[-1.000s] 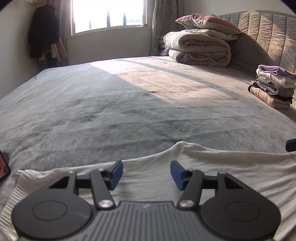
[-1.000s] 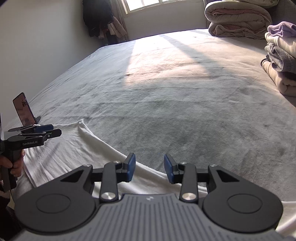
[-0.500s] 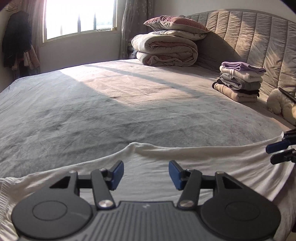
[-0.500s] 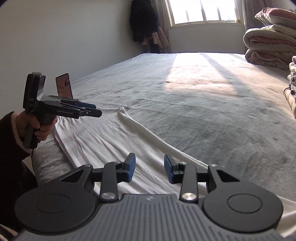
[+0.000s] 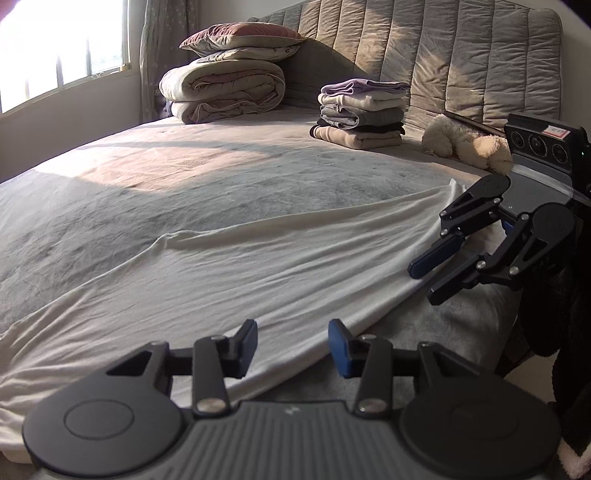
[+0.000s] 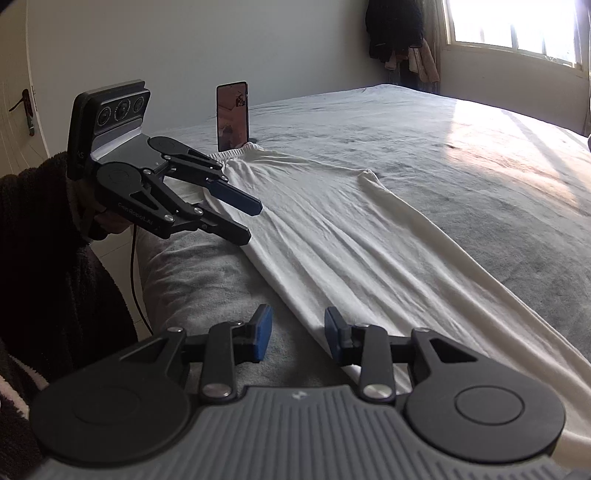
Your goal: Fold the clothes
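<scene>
A long white garment (image 5: 258, 251) lies flat and creased along the near edge of the grey bed cover (image 5: 184, 192). My left gripper (image 5: 291, 339) is open just over the garment's near edge, with nothing between its fingers. In the right wrist view it (image 6: 253, 223) shows at the left, held by a person's hand in a dark sleeve. My right gripper (image 6: 298, 332) is open low over the garment's (image 6: 351, 229) near edge at the other end. In the left wrist view it (image 5: 423, 284) appears at the right, open, pointing toward the left one.
A stack of folded clothes (image 5: 364, 114), rolled duvets with a pillow (image 5: 225, 88) and a plush toy (image 5: 465, 142) sit by the headboard. A phone (image 6: 232, 116) stands upright past the garment's ribbed end. Dark clothes (image 6: 395, 33) hang beside the window.
Both grippers have swung inward along the bed's near edge and now face each other across the garment. Both stay open. The garment has not visibly moved.
</scene>
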A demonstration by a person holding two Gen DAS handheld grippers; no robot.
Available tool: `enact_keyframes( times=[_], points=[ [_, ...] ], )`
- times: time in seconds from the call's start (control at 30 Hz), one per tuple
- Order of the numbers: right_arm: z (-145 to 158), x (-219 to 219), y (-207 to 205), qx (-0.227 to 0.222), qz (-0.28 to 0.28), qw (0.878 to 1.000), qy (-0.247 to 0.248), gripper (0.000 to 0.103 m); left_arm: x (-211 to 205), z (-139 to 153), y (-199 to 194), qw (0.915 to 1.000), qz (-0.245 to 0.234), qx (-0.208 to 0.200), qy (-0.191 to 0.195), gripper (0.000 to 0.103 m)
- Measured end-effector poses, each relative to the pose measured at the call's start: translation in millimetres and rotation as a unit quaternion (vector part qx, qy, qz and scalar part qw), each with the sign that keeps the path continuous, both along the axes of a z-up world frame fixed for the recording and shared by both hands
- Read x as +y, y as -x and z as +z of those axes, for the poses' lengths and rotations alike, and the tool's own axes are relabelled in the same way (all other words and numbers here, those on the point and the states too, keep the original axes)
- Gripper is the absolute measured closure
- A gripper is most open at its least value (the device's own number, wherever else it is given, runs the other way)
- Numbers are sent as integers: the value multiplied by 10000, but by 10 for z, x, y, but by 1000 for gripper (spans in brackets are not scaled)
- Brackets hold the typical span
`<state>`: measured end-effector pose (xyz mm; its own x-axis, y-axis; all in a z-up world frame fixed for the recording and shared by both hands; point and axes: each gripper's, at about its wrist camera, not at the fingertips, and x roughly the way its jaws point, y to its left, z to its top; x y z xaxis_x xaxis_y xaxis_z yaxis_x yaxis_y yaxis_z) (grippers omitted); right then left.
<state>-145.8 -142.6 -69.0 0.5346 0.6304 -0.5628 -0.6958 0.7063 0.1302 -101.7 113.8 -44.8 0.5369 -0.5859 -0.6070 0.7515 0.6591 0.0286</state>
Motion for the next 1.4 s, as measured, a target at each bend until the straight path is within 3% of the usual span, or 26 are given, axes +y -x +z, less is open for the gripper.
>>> enact_keyframes(
  times=[0.23, 0.67, 1.0, 1.2, 1.37, 1.4],
  points=[
    [-29, 90, -92, -55, 14, 10000, 25, 73, 227, -107, -37, 9990, 368, -18, -247, 60],
    [-23, 513, -260, 20, 33, 9999, -115, 73, 598, -118, -79, 9938, 1056, -145, -317, 58],
    [74, 1048, -458, 126, -205, 9990, -364, 73, 893, -151, -72, 9790, 1818, -710, -587, 56],
    [65, 1522, -510, -56, -264, 9996, -30, 73, 1049, -161, -82, 9673, 2190, -1030, -761, 56],
    [15, 1833, -616, -163, -420, 9987, 231, 73, 1019, -160, -77, 9640, 2196, -1142, -971, 70],
    [7, 1872, -633, -187, -459, 9984, 274, 73, 1019, -157, -75, 9633, 2207, -1147, -1005, 76]
  ],
)
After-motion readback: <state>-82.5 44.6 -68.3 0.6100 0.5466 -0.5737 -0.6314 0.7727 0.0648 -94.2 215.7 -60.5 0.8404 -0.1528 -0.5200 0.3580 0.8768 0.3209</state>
